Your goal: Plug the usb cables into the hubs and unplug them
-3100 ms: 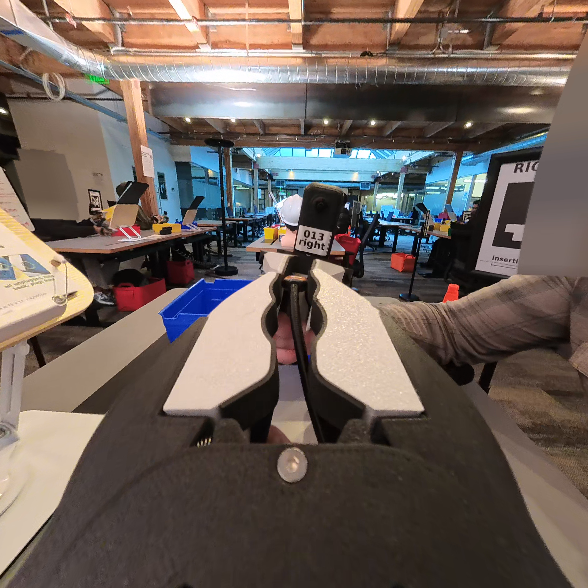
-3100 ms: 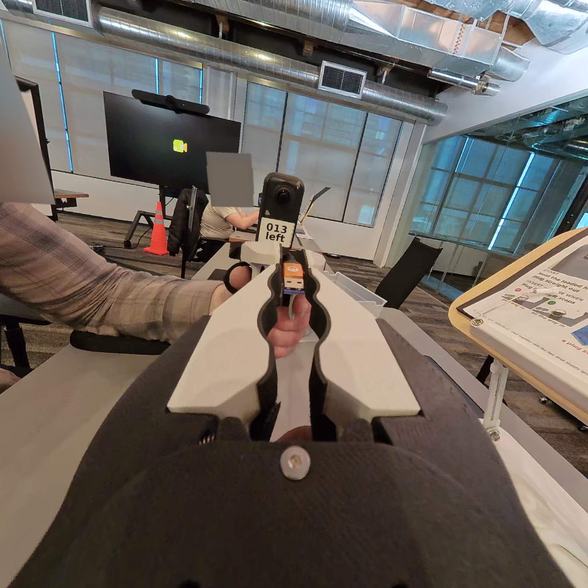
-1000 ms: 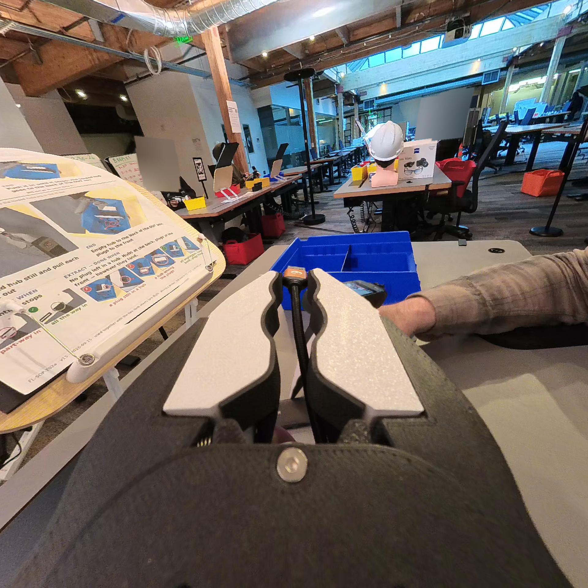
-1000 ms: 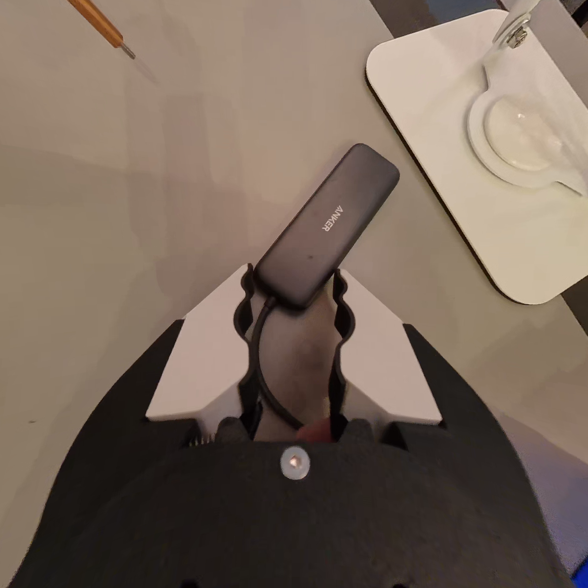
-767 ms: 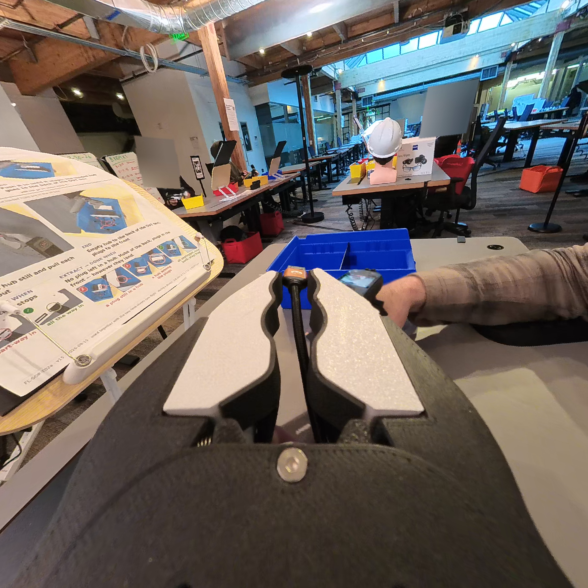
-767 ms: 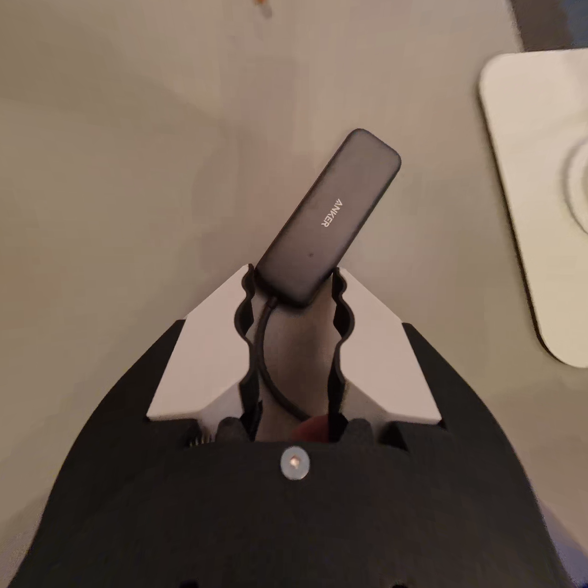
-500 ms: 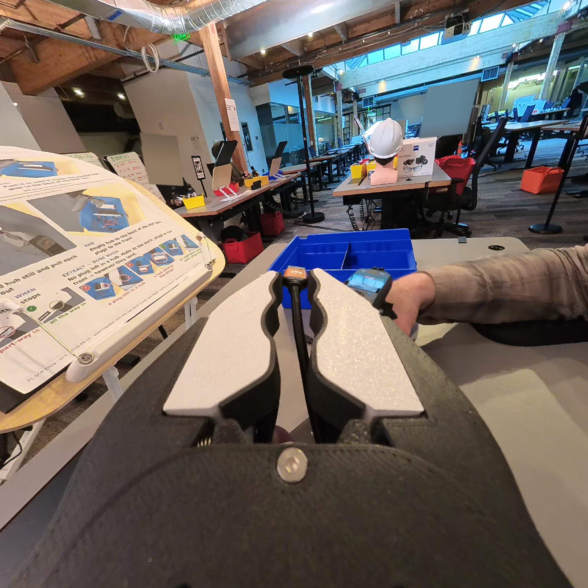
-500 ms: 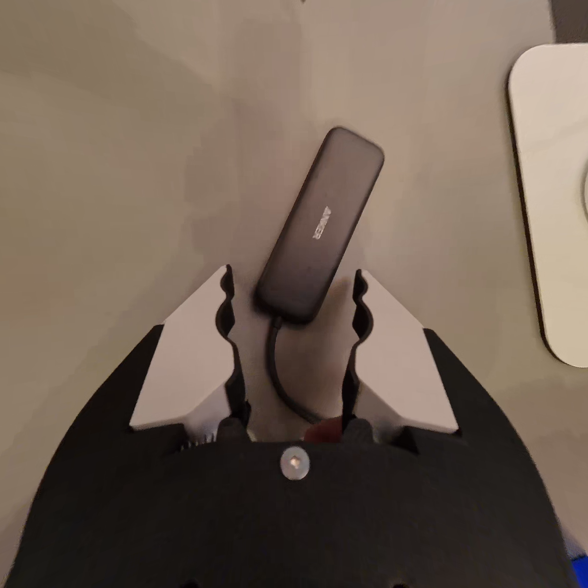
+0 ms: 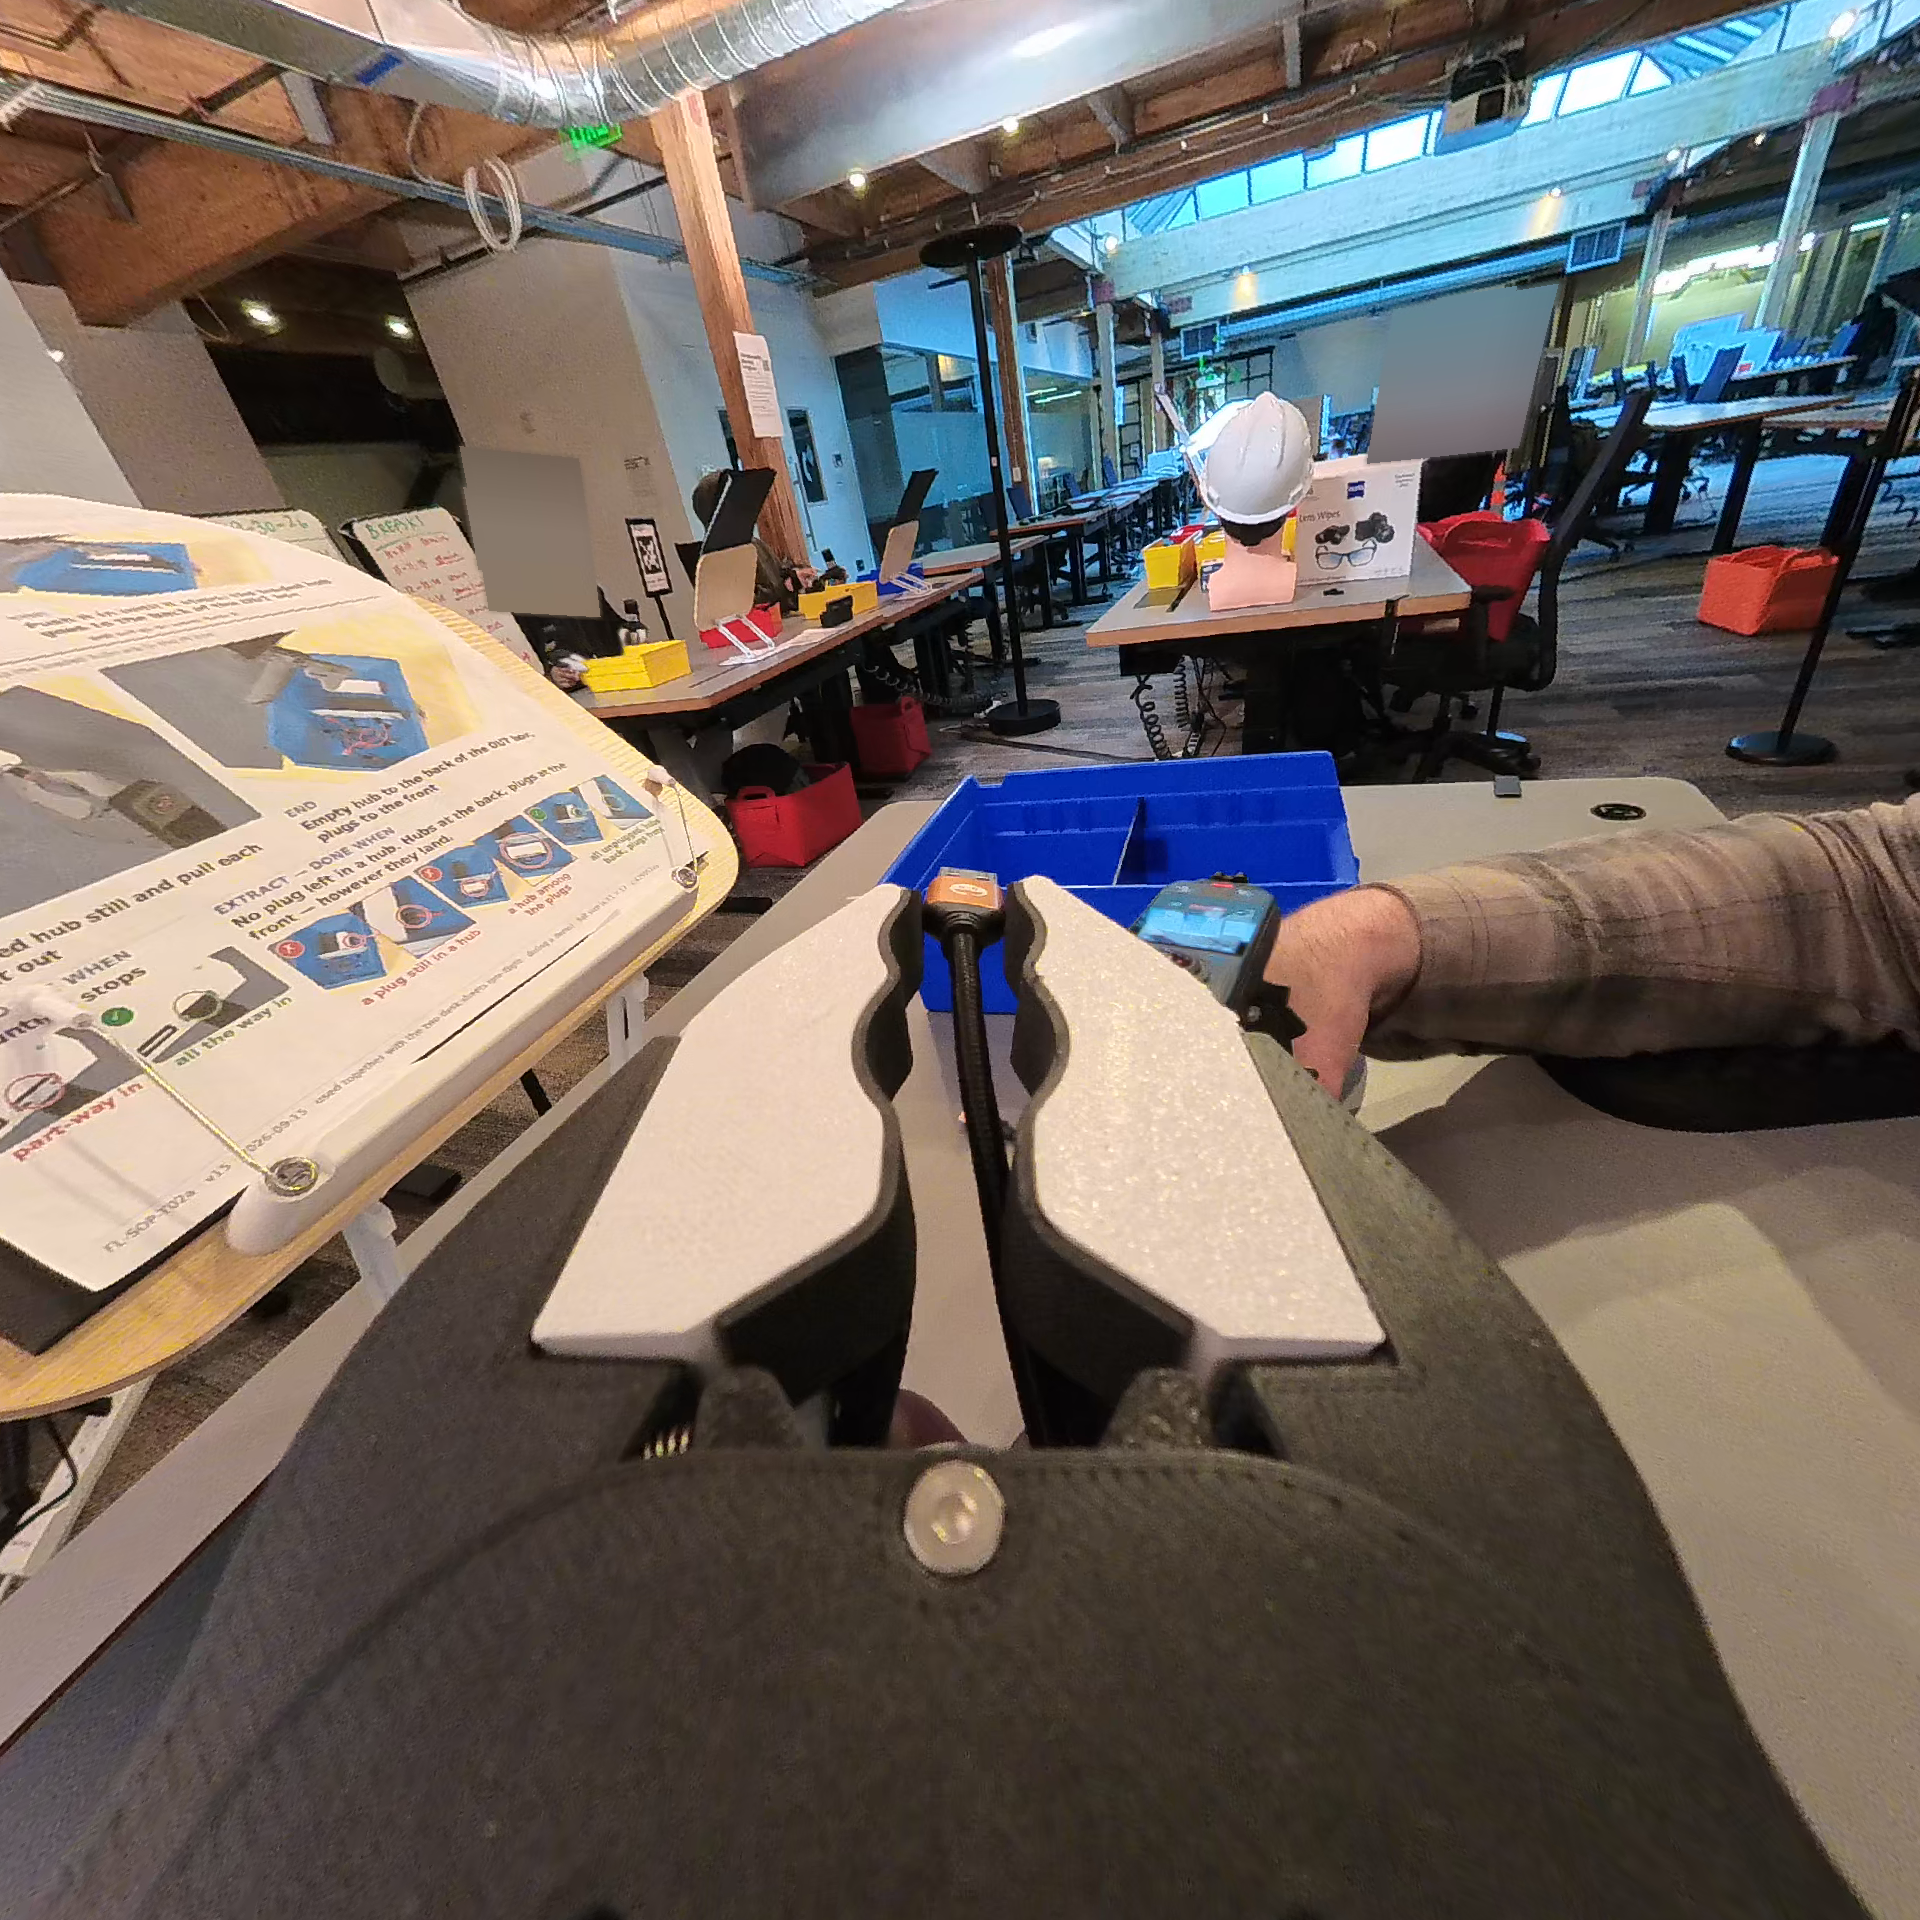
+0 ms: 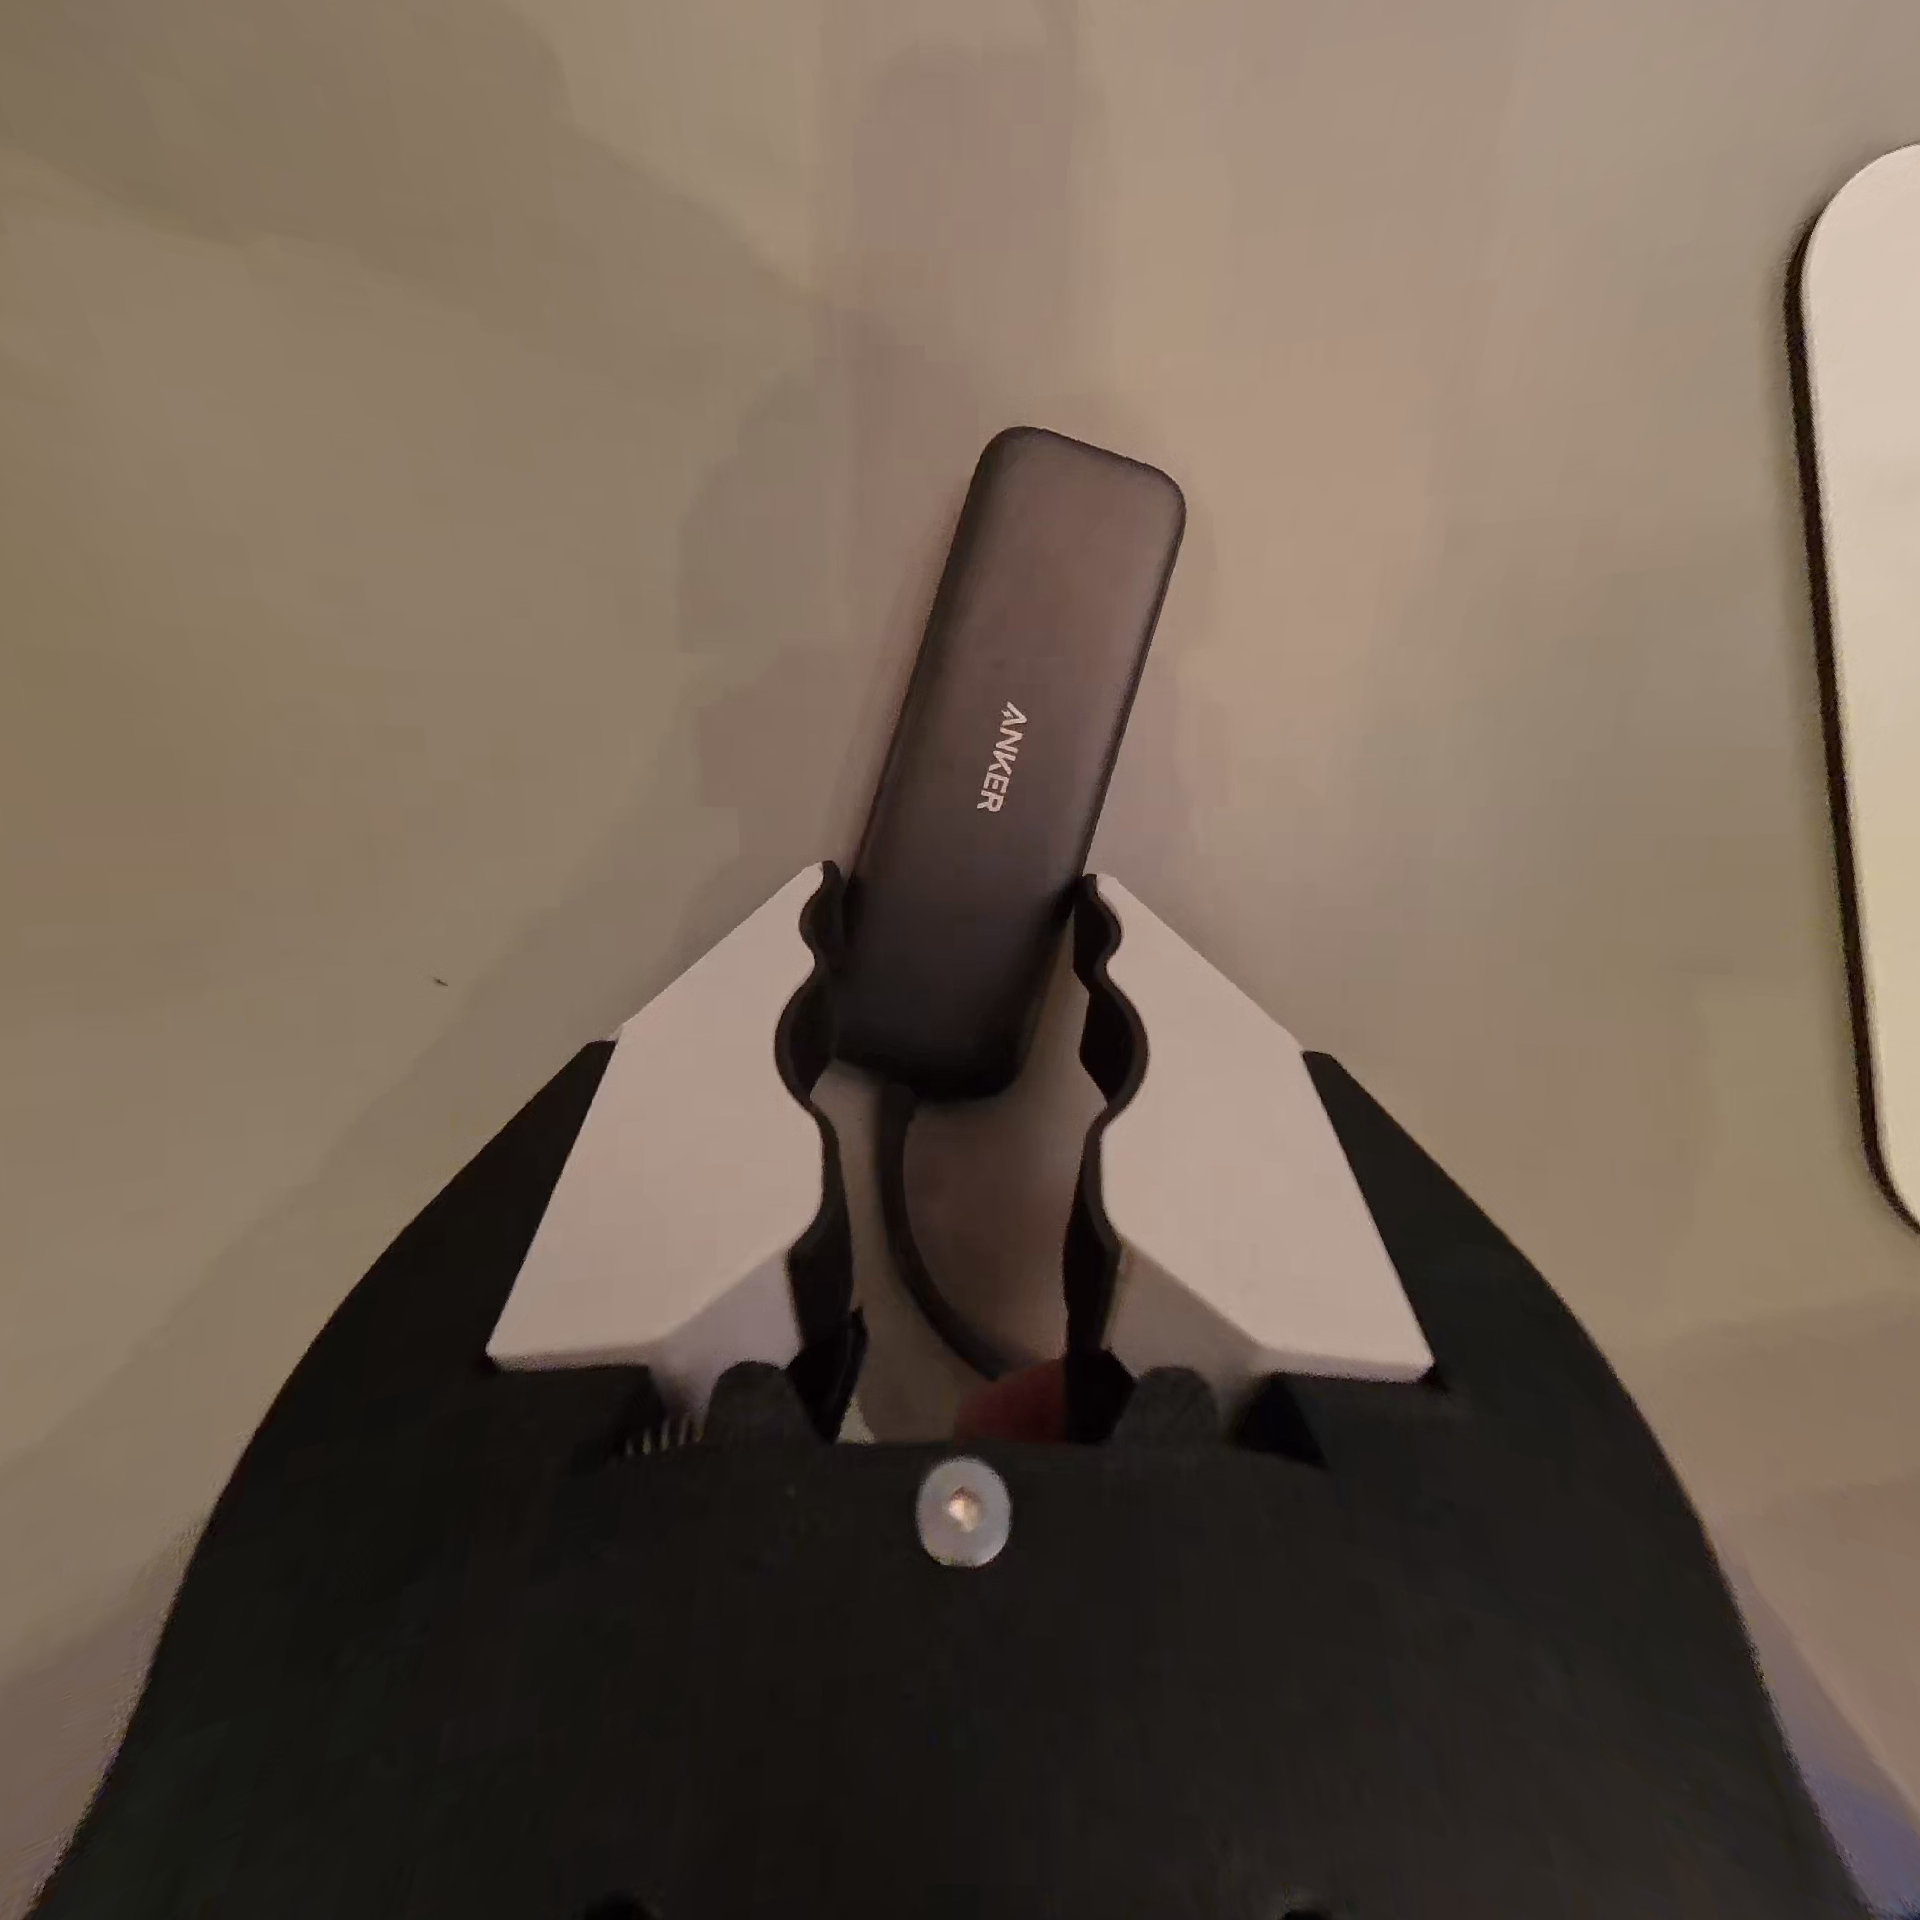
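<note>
Right gripper [image 10: 951, 894] clamped on hub [image 10: 1013, 769] (long axis forward, tilted right); left gripper [image 9: 963, 904] pinching cable [image 9: 977, 1049].

USB cable [image 9: 971, 1049]: black cord with an orange plug housing, plug end protruding forward past the tips of the jaws that pinch it, cord running straight back between them. Hub [image 10: 1013, 769]: slim dark grey bar with rounded corners, lettered face up, near end clamped between jaws, far end tilted slightly right above the desk [image 10: 416, 520]; its own thin dark lead curves back from the near end.
</note>
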`<state>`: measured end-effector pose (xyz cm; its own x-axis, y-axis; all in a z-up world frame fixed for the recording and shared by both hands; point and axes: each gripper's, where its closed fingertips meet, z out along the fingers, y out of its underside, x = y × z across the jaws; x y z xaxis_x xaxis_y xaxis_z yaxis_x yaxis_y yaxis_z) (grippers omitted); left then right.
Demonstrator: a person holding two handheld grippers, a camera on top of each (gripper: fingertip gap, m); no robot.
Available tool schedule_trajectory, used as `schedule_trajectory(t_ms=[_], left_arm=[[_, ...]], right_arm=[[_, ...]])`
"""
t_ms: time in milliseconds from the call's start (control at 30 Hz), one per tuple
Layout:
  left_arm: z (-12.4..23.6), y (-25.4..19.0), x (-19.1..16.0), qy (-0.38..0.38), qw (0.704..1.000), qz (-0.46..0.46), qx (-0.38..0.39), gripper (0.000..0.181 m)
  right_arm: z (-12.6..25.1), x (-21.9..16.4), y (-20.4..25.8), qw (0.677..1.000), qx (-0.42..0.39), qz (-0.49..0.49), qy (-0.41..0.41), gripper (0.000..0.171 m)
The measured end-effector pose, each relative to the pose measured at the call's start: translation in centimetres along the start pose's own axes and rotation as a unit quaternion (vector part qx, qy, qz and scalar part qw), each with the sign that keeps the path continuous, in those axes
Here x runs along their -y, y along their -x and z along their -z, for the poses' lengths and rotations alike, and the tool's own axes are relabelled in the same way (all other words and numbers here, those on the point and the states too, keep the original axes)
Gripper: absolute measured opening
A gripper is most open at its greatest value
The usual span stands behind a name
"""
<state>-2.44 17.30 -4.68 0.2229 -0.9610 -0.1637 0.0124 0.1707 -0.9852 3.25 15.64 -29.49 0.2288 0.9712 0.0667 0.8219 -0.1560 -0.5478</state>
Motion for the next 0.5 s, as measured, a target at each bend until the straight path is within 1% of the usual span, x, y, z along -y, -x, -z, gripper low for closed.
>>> schedule_trajectory(t_ms=[33,100,133,167,233,400,500], left_arm=[[0.01,0.0,-0.01,0.0,1.0,0.0,0.0,0.015],[0.04,0.05,-0.05,0.0,1.0,0.0,0.0,0.015],[0.03,0.06,-0.07,0.0,1.0,0.001,0.0,0.015],[0.03,0.07,-0.12,0.001,1.0,0.001,0.0,0.015],[-0.04,0.03,-0.2,0.001,1.0,0.002,-0.001,0.015],[-0.23,-0.11,-0.51,0.006,1.0,0.001,-0.004,0.015],[-0.26,-0.08,-0.62,0.006,1.0,0.003,-0.004,0.015]], right_arm=[[0.1,-0.08,-0.1,1.0,-0.007,0.007,0.004,0.043],[0.4,-0.34,-0.23,0.999,-0.02,0.025,0.02,0.054],[0.53,-0.47,-0.18,0.999,-0.022,0.033,0.026,0.055],[0.58,-0.56,-0.22,0.999,-0.024,0.033,0.028,0.052],[0.49,-0.55,-0.26,0.999,-0.019,0.023,0.022,0.042],[0.57,-0.59,-0.68,0.999,-0.019,0.023,0.012,0.041],[0.81,-0.1,-0.65,1.0,-0.01,0.018,-0.01,0.04]])
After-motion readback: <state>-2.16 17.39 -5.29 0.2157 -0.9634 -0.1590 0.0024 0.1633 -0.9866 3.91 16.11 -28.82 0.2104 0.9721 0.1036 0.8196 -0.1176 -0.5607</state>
